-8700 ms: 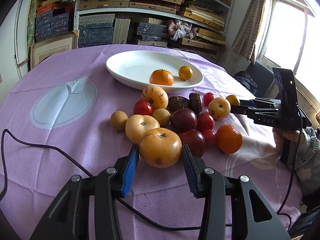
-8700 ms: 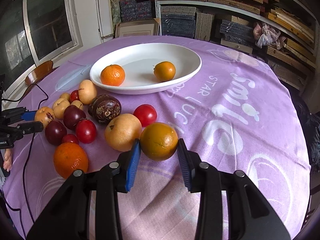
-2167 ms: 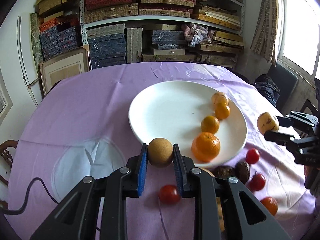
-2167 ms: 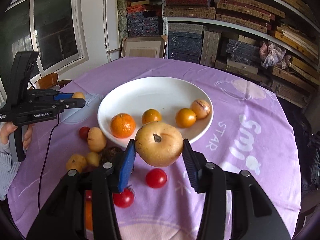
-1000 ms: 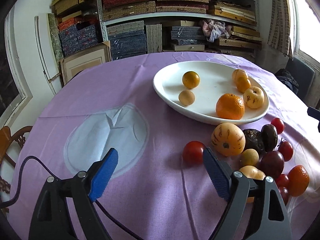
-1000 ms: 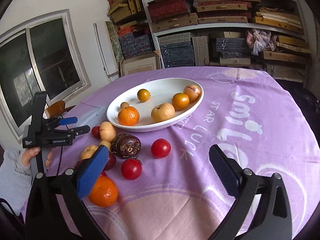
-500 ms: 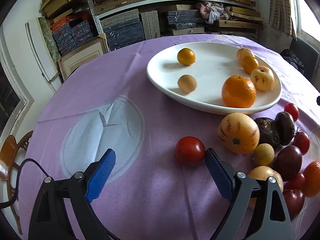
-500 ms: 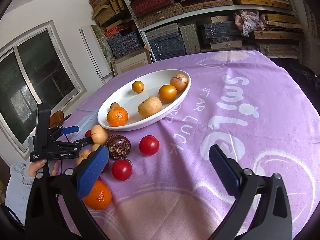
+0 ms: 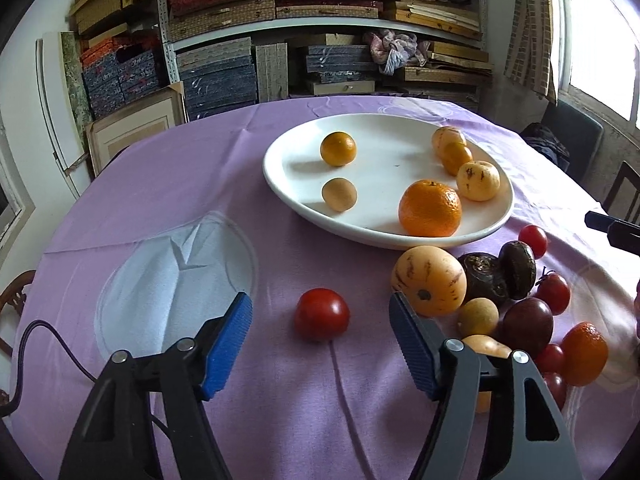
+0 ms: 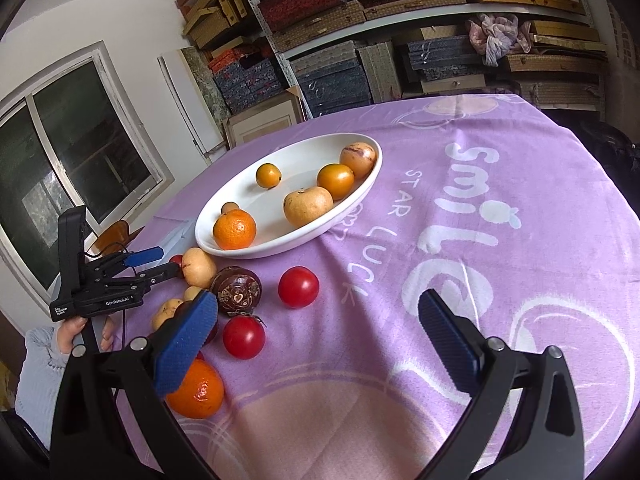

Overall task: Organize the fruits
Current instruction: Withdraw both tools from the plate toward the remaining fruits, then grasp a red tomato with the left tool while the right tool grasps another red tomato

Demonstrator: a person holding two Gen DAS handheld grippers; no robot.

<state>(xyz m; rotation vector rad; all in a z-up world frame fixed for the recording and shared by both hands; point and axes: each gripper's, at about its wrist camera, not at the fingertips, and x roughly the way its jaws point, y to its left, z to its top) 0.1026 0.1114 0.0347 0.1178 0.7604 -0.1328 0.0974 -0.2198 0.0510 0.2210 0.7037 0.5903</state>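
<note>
Left gripper [image 9: 320,334]: spread wide, holding nothing, blue pads low over the purple tablecloth [image 9: 168,184]. Red tomato [image 9: 322,314] on the cloth between the two pads, nearer the tips than the hinge, touching neither; round, so no long axis to name, and stem end hidden from the left wrist view. Just past the right pad, a striped yellow fruit [image 9: 429,286], slightly oval, stem scar turned toward the gripper. Beyond that, further to the right, a loose heap: two dark brown fruits [image 9: 498,276], a dark plum [image 9: 528,324], small red tomatoes [image 9: 554,293], a small tan fruit [image 9: 478,317] and an orange [image 9: 584,354]. Straight ahead and well beyond the tips, the white oval plate [image 9: 288,184], long axis running left to right, carrying a large orange [image 9: 430,208], a small tan ball [image 9: 339,195], a small orange [image 9: 338,149] and three yellowish fruits at the far right rim.

Right gripper [image 10: 318,334]: also spread wide and empty, above the cloth with white lettering. Two red tomatoes [image 10: 298,287] ahead of the left pad, apart from it; an orange [image 10: 196,390] partly hidden beneath that pad.

Shown only from the right wrist: the left gripper's [image 10: 160,262] body and the hand holding it, fingertips beside the striped fruit. Shown only from the left wrist: the lone tomato between the pads, nearly hidden in the other view.
</note>
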